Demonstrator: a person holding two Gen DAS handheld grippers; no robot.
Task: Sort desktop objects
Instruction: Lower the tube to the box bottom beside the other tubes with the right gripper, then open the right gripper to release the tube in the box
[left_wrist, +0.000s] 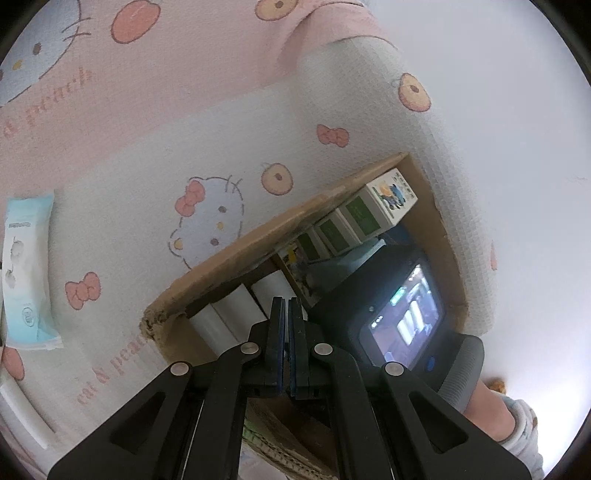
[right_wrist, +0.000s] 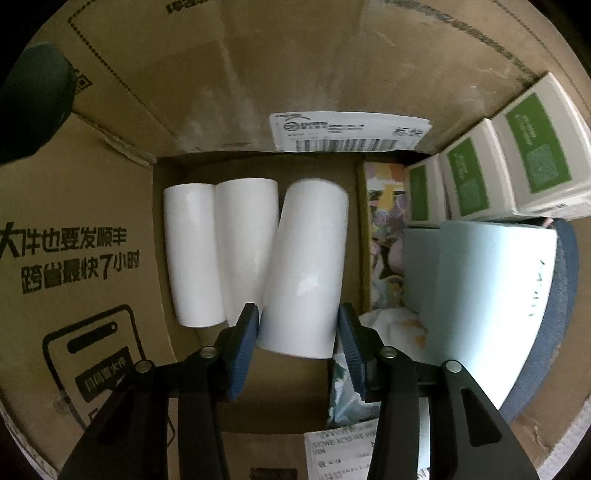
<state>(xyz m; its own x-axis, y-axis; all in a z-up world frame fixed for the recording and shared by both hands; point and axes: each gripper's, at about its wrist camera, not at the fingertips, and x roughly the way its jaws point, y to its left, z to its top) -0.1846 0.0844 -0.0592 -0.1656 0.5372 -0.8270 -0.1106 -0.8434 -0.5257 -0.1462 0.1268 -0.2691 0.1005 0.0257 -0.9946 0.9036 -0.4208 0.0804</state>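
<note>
white roll (right_wrist: 303, 273) between right gripper (right_wrist: 297, 332) pads

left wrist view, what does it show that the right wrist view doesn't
Only the left wrist view: the cat-print cloth, a pale blue packet lying on it, and the shut left tongs. Only the right wrist view: the right tongs around the third white roll, and the shipping label. Both: the cardboard box, white rolls, green-labelled boxes.
</note>
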